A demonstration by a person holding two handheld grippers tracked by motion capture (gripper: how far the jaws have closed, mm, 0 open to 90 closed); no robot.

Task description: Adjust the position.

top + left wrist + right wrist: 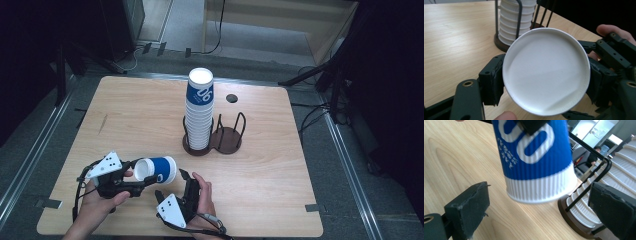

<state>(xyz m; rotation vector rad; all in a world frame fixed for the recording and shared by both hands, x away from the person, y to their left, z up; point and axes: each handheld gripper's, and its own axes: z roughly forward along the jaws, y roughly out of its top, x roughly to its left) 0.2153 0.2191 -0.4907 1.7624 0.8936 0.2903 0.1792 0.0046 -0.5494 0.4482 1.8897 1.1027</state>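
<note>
While the left tongs (131, 181) clamp the blue cup (156, 170), keep the right tongs (184, 181) wide and clear.

The cup (156, 170) looks like paper, its blue-and-white wall finely ribbed and its white base (546, 71) smooth and matt. The stack of cups (200, 110) shows the same ribbed paper, standing in a holder (227, 141) of thin, dark, glossy wire on a smooth brown base. The table (125, 120) is pale, matt wood grain; the jaw pads (470, 208) are black, dull and rough-edged.
</note>
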